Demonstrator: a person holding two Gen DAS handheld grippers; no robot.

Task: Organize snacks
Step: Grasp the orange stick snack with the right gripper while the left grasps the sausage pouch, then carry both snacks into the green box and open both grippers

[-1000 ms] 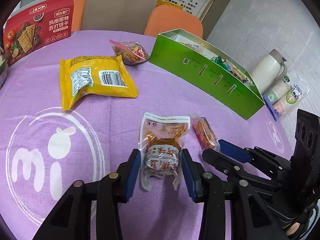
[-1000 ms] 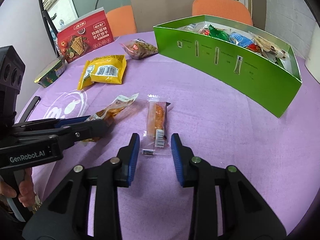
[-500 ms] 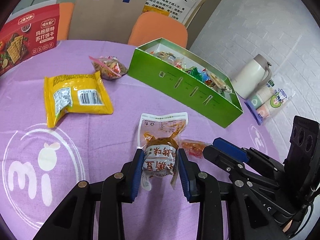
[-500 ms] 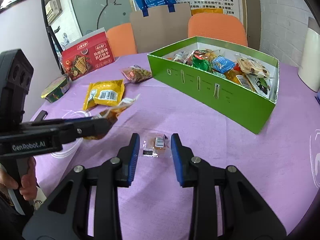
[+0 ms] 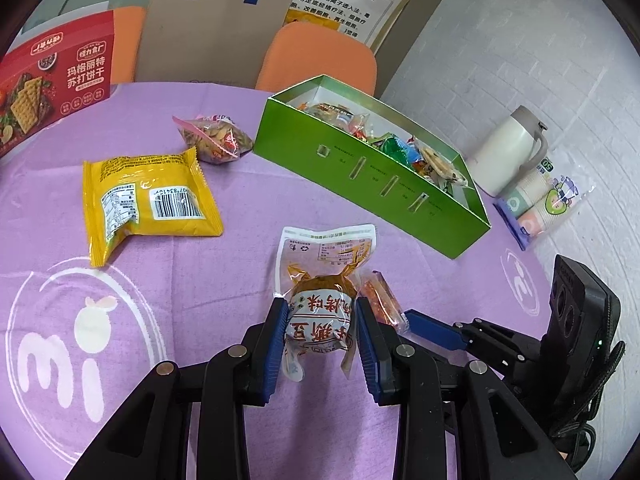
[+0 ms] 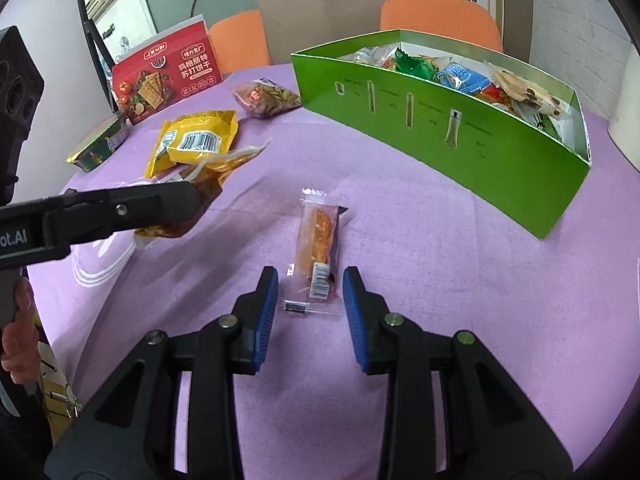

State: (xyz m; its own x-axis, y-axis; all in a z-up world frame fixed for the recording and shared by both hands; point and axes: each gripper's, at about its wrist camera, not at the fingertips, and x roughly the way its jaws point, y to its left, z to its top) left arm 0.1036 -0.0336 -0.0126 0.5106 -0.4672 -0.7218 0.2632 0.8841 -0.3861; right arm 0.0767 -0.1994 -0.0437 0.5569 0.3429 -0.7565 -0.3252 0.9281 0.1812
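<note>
Left claw (image 5: 322, 334): clenched on a clear vacuum-sealed snack pouch (image 5: 325, 280) with brown contents, blue pads pressing both its sides; seen from the right wrist view the pouch hangs clear of the table (image 6: 420, 240), which carries a purple cloth.

Right claw (image 6: 309, 298): released, jaws apart, low over the cloth. A slim orange snack stick in clear wrap (image 6: 318, 246) lies flat on the table, its barcode end between the two pads; neither pad touches it.

Green cardboard box (image 6: 460, 128): open-topped, standing toward the far right of the table, partly filled with assorted wrapped snacks.

Yellow snack bag (image 5: 144, 204): flat on the cloth, barcode side up, left of centre.

Clear bag of mixed nuts (image 5: 214, 138): lying just beyond the yellow bag, near the box's left end.

Red cracker box (image 5: 48, 84): upright at the far left edge.

White thermos (image 5: 508, 152) and sleeve of paper cups (image 5: 540, 204): beside each other, right of the green box.
</note>
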